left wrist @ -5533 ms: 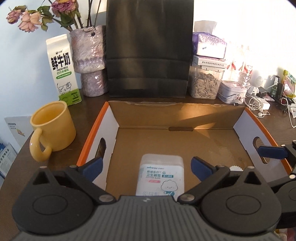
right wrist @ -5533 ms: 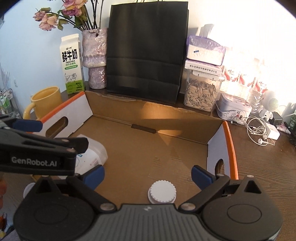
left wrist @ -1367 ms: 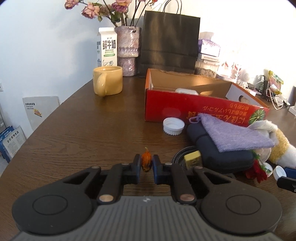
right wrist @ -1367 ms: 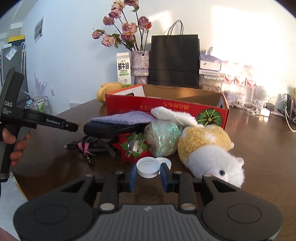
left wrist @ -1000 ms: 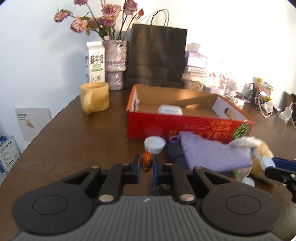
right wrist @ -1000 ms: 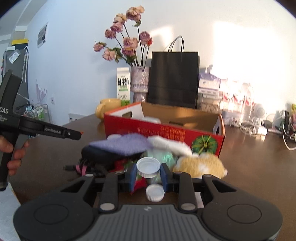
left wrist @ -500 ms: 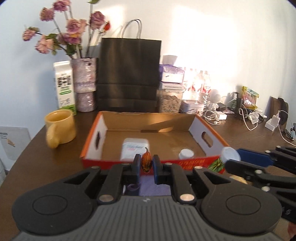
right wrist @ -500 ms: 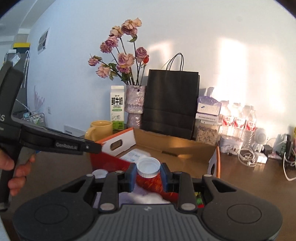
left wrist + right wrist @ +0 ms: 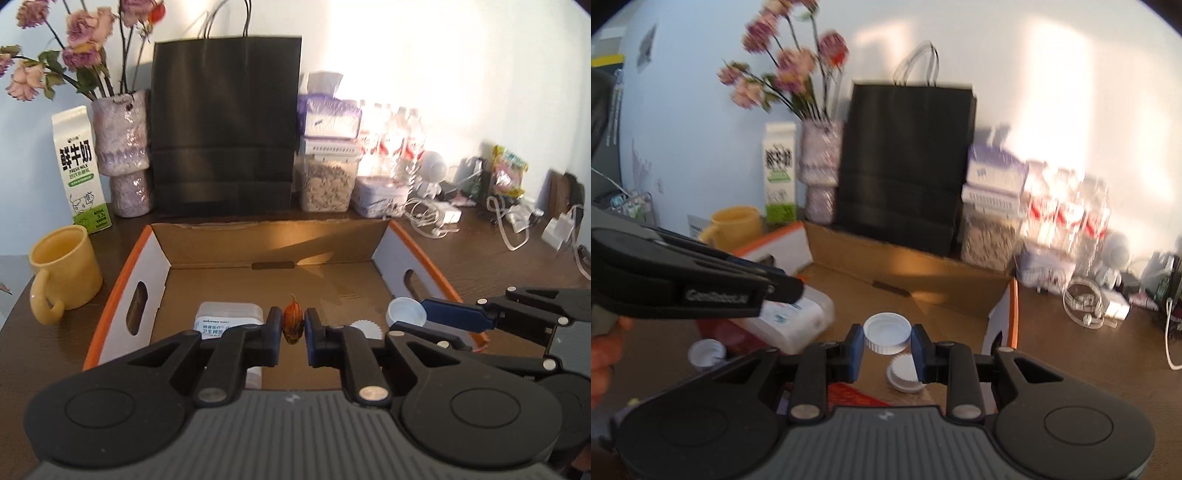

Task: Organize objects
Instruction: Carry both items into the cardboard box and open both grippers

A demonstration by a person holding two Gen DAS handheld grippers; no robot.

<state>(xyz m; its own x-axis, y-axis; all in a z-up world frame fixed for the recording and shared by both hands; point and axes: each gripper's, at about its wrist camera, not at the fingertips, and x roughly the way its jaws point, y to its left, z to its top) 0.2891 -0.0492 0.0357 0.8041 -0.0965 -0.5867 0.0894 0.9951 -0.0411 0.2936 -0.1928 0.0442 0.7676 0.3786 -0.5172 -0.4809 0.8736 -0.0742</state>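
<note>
An open cardboard box [image 9: 273, 247] with orange rims stands in the middle of the table. Inside it lie a white cotton-swab case [image 9: 227, 317] and a white ridged lid [image 9: 365, 328]. My left gripper [image 9: 293, 328] is shut on a small orange dried fruit [image 9: 293, 323], held above the box's near part. My right gripper [image 9: 886, 338] is shut on a white bottle cap [image 9: 886, 332], over the box's right side; the cap [image 9: 404, 312] also shows in the left wrist view. The ridged lid [image 9: 905, 371] lies below it, the swab case [image 9: 798, 321] to its left.
A yellow mug [image 9: 62, 266], milk carton [image 9: 79, 170], flower vase [image 9: 122, 151] and black paper bag [image 9: 225, 122] stand left and behind the box. A seed jar [image 9: 327, 181], tin, water bottles and cables fill the back right. Another white cap [image 9: 705, 354] lies outside the box's front.
Both grippers have risen from the clutter in front of the box and moved forward over it, each still holding its item. The box's inside is now in full view.
</note>
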